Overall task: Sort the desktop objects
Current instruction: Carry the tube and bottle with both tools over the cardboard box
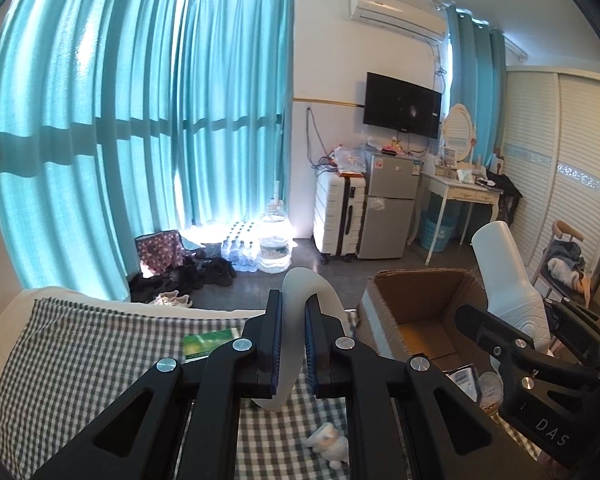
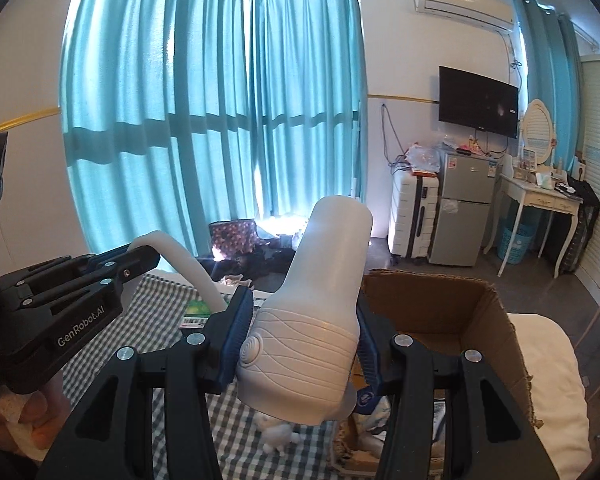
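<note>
Daylight glows through teal curtains (image 1: 140,120). A television (image 1: 401,105) hangs above a fridge (image 1: 389,204), beside a white suitcase (image 1: 337,214).

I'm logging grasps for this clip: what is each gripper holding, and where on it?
The left gripper pinches a curved white strip at mid-length. The right gripper clamps a white handheld device across its ribbed lower body.

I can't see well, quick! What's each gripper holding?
Left gripper: closed on the curved white tube.
Right gripper: closed on the white bottle-shaped gadget, beside the cardboard box.
</note>
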`<state>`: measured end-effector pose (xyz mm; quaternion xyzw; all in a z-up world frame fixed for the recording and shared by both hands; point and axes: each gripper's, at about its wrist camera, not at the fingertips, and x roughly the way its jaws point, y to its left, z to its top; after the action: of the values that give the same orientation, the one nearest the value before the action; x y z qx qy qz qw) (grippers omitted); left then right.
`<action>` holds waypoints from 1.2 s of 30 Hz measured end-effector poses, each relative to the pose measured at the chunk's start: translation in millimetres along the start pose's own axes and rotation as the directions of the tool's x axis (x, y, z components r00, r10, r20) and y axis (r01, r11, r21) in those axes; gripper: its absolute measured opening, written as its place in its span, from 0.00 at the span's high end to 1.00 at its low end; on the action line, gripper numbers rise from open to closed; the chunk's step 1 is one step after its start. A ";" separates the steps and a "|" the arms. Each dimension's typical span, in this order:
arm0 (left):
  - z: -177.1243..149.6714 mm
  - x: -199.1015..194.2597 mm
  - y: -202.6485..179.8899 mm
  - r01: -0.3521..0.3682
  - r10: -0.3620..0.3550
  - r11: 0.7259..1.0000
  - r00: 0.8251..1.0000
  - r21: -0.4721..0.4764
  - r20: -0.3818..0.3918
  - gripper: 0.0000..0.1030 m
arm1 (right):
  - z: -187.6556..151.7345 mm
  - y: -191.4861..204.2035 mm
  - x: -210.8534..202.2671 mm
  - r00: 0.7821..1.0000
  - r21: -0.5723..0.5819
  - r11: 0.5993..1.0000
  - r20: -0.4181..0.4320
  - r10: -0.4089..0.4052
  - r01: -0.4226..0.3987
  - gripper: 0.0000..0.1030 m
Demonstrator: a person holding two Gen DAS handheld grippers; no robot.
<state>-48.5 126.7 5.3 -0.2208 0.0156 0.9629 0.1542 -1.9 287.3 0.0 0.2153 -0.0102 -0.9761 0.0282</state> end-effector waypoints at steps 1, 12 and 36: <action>1.1 2.2 -4.8 0.007 -0.007 1.000 1.000 0.003 0.000 0.90 | -0.2 -3.3 -0.2 1.000 0.004 1.000 0.001 -0.005 0.005 0.53; 7.0 31.6 -53.3 0.064 -0.063 0.997 0.998 0.040 -0.021 0.90 | -3.4 -49.1 -0.6 0.998 0.049 0.997 0.005 -0.065 0.065 0.53; -15.3 91.6 -137.5 0.232 -0.220 0.969 0.967 0.087 -0.131 0.90 | -22.2 -126.7 26.1 0.978 0.108 0.975 -0.094 -0.185 0.194 0.53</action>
<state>-78.6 282.7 -42.7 -0.2704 0.0486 0.9220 0.2728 -22.7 412.1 -35.2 0.2573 -0.0453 -0.9622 -0.0773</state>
